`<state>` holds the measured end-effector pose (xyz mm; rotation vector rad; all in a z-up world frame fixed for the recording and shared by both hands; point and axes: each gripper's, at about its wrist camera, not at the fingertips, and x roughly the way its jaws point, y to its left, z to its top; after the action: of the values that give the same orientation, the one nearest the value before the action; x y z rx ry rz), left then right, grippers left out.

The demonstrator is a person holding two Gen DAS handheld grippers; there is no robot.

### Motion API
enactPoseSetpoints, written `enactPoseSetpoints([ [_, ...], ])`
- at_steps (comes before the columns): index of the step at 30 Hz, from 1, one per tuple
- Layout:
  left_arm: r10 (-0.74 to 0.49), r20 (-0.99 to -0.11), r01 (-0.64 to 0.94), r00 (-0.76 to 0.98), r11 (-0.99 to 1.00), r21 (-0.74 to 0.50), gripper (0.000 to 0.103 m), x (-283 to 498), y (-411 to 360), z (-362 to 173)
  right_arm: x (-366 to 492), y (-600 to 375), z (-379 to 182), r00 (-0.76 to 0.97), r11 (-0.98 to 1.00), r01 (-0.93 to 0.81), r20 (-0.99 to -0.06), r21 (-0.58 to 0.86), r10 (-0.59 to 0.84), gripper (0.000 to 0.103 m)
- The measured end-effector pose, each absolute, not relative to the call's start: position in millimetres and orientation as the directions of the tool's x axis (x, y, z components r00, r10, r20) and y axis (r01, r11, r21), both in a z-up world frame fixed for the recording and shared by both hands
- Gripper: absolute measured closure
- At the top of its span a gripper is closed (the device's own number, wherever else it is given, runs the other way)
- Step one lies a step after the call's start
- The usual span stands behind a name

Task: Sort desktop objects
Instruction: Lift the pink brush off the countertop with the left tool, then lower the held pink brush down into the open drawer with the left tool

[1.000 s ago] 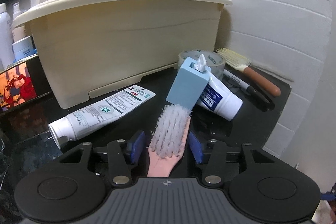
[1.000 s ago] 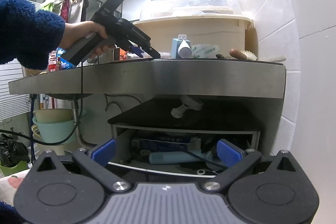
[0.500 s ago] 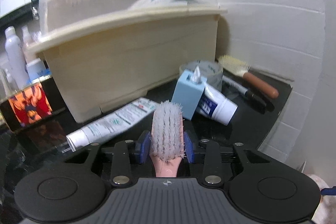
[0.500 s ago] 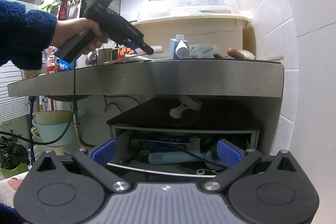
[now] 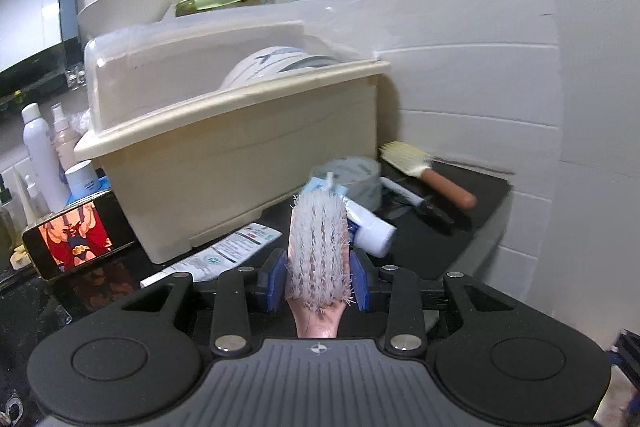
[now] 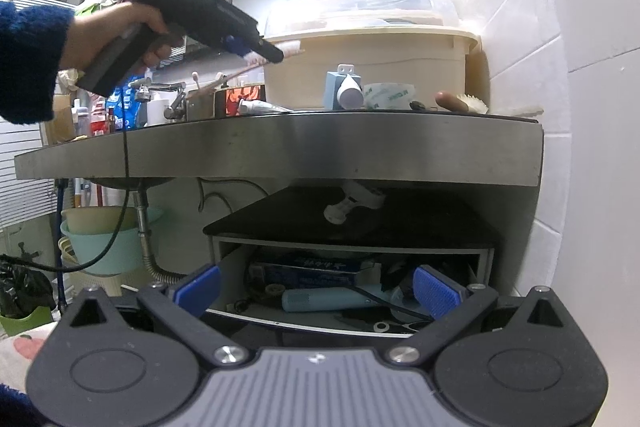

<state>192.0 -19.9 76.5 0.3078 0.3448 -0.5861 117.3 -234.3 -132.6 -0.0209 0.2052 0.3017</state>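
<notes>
Above the counter (image 6: pixel 280 147), your left gripper (image 5: pixel 319 281) now carries the pinched brush (image 5: pixel 318 251) clear, ready for sorting; your right gripper (image 6: pixel 318 289) idles, spread

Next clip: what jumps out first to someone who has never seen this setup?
The pink brush with white bristles, clamped in the left gripper and held above the black countertop, fills the middle of the left wrist view. Behind it looms a big cream dish box. The right gripper hangs open below counter level, facing a cluttered low shelf.

Home washroom: faucet (image 6: pixel 160 87), toothpaste (image 5: pixel 224 255), toiletry bottles (image 5: pixel 40 155).
</notes>
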Motion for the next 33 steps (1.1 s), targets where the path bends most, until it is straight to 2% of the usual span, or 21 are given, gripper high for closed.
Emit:
enactPoseSetpoints([
  [12, -0.522, -0.497, 0.670, 0.693, 0.721, 0.177, 0.069, 148, -29, 61, 118, -233, -132, 0.934, 0.955, -0.296, -0.206, 0.006, 0.291, 0.000],
  [33, -0.519, -0.548, 0.728, 0.656, 0.627, 0.277, 0.069, 127, -67, -25, 118, -230, -133, 0.931, 0.953, -0.304, -0.216, -0.011, 0.294, 0.000],
])
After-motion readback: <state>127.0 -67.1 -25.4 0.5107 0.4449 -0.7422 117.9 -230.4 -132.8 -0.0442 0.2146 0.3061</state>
